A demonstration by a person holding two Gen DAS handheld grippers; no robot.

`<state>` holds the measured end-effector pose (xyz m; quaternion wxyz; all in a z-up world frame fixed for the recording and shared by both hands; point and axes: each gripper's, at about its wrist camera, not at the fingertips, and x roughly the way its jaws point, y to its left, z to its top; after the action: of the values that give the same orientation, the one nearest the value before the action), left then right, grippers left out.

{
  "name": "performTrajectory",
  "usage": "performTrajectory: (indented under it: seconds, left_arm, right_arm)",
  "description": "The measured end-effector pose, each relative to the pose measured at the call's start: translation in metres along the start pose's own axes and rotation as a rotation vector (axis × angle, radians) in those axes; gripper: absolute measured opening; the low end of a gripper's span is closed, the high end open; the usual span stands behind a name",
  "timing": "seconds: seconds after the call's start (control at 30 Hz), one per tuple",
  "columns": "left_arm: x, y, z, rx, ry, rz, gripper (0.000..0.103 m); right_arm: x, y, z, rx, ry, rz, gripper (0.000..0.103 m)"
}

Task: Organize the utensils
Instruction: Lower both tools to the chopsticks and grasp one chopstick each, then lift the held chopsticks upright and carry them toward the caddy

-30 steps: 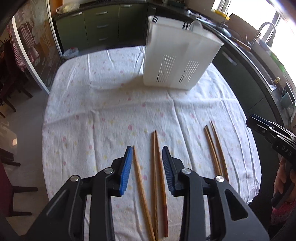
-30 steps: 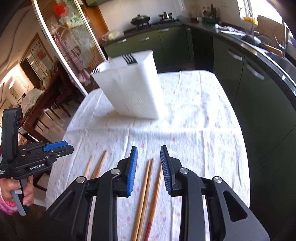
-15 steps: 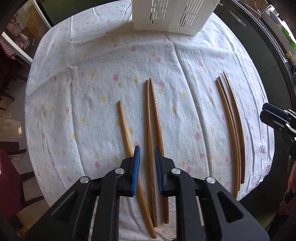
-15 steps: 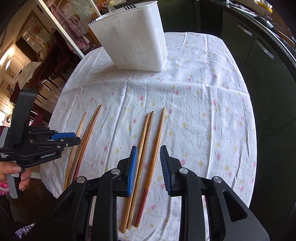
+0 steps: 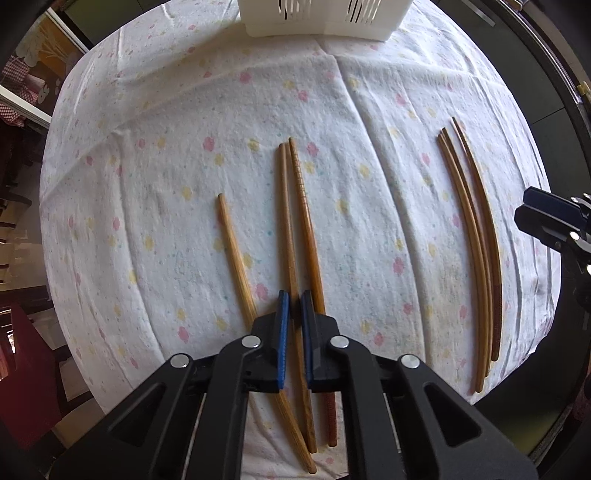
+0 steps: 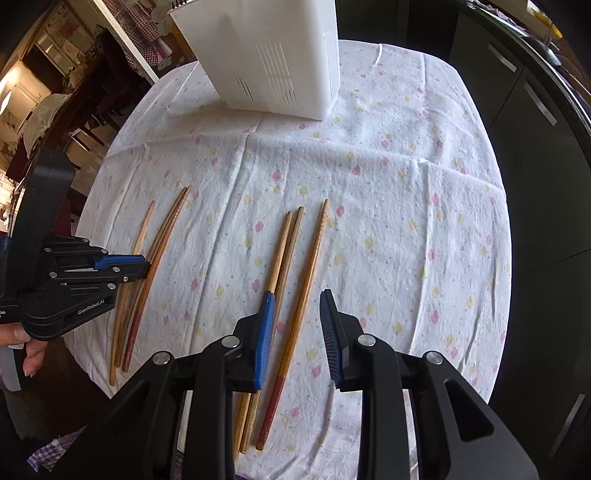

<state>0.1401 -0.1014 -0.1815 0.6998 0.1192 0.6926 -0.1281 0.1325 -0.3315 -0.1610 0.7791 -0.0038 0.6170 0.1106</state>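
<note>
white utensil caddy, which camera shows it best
The right wrist view: the white utensil caddy shows nearly whole there, slotted walls and base on the cloth. The left wrist view catches only its bottom edge at the frame's top.

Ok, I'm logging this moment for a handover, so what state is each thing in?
left gripper: shut on the middle chopstick of its three.
right gripper: open, straddling the red-ended chopstick, pads not pressing it.
other chopsticks: lying flat on the tablecloth.
utensil holder: upright at the table's far end.
</note>
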Motion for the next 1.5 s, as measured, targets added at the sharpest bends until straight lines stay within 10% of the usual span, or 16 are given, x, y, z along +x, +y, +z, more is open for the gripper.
performTrajectory:
  seconds: [1.17, 1.3, 1.5]
  left_arm:
    - [-0.001, 0.011, 0.007, 0.011, -0.009, -0.031, 0.007]
    - [-0.001, 0.008, 0.008, 0.015, -0.007, -0.023, 0.007]
    - [-0.001, 0.005, 0.008, 0.016, -0.015, -0.028, 0.007]
  right_arm:
    - [0.051, 0.026, 0.033, -0.007, 0.179, -0.024, 0.007]
    - [0.055, 0.034, 0.040, -0.009, 0.218, 0.003, 0.029]
    - [0.056, 0.039, 0.036, -0.018, 0.183, -0.079, 0.006]
